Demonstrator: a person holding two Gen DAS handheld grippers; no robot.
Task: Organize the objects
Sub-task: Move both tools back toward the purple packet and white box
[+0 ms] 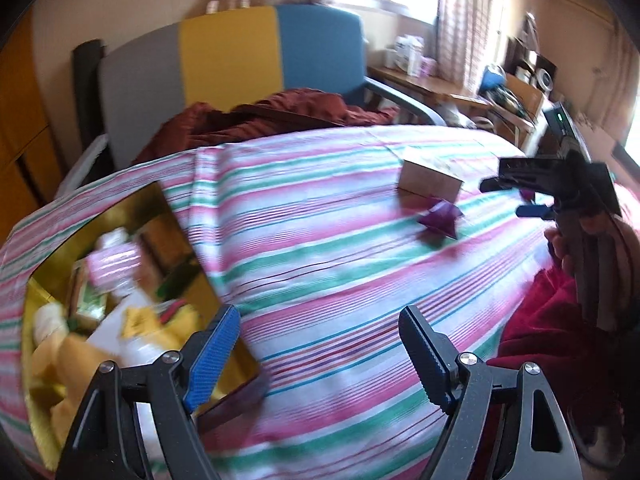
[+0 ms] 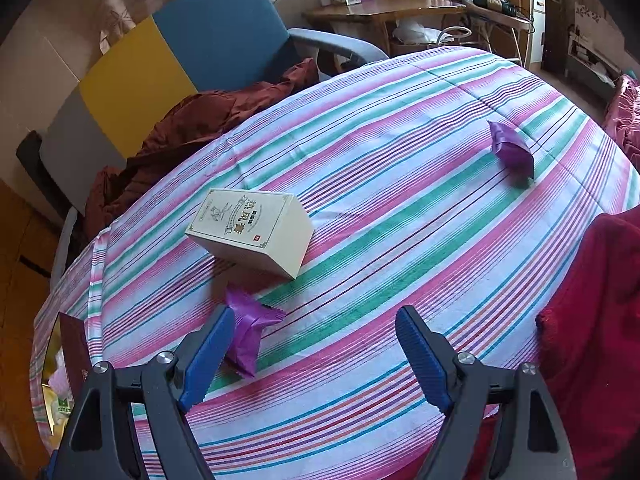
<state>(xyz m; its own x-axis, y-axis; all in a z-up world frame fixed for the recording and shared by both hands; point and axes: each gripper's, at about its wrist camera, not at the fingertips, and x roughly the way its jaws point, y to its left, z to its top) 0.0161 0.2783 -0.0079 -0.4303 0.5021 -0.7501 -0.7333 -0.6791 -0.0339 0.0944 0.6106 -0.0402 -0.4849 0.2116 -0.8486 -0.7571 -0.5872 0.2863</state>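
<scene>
A cream box (image 2: 256, 230) with printed characters lies on the striped cloth; it also shows in the left wrist view (image 1: 430, 182). A purple packet (image 2: 246, 338) lies just in front of it, next to my right gripper's left finger; the left wrist view shows it too (image 1: 440, 220). A second purple packet (image 2: 512, 150) lies far right. My right gripper (image 2: 316, 354) is open and empty; the left wrist view shows it at the right (image 1: 516, 196). My left gripper (image 1: 320, 354) is open and empty beside a gold box (image 1: 44, 292) holding several items.
The striped cloth (image 2: 400, 184) covers the table. A grey, yellow and blue chair (image 1: 224, 64) with a brown cloth (image 1: 256, 116) stands behind it. A red garment (image 2: 592, 320) lies at the right edge. A wooden desk (image 2: 380, 10) with boxes is farther back.
</scene>
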